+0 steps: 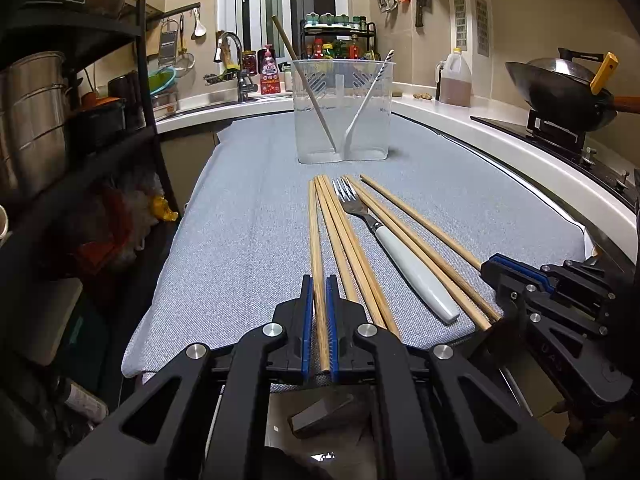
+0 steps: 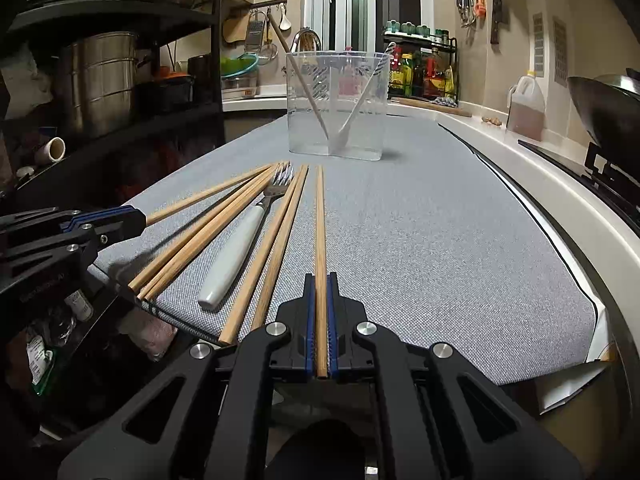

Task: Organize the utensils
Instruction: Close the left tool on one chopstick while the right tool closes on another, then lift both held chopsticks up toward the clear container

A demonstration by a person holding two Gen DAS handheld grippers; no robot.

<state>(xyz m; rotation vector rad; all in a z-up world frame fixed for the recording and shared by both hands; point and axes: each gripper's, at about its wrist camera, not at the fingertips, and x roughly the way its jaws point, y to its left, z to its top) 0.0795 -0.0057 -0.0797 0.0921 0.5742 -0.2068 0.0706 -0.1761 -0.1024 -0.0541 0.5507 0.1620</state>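
Several wooden chopsticks [image 1: 352, 248] and a white-handled fork [image 1: 400, 256] lie on the grey mat [image 1: 248, 216]. My left gripper [image 1: 319, 284] is shut on the leftmost chopstick [image 1: 316, 240]. My right gripper [image 2: 320, 284] is shut on the rightmost chopstick [image 2: 320, 220]; it also shows in the left wrist view [image 1: 516, 272]. The fork also shows in the right wrist view [image 2: 240, 252]. A clear plastic holder [image 1: 343, 112] stands at the far end, with one chopstick [image 1: 304, 80] in its left part and a white utensil [image 1: 368, 96] in its right part. The holder also shows in the right wrist view [image 2: 337, 104].
A black shelf rack [image 1: 80, 120] with steel pots stands on the left. A white counter [image 1: 520, 144] runs along the right with an oil jug [image 1: 454, 80] and a wok [image 1: 560, 88] on a stove. A sink and tap [image 1: 236, 64] sit behind.
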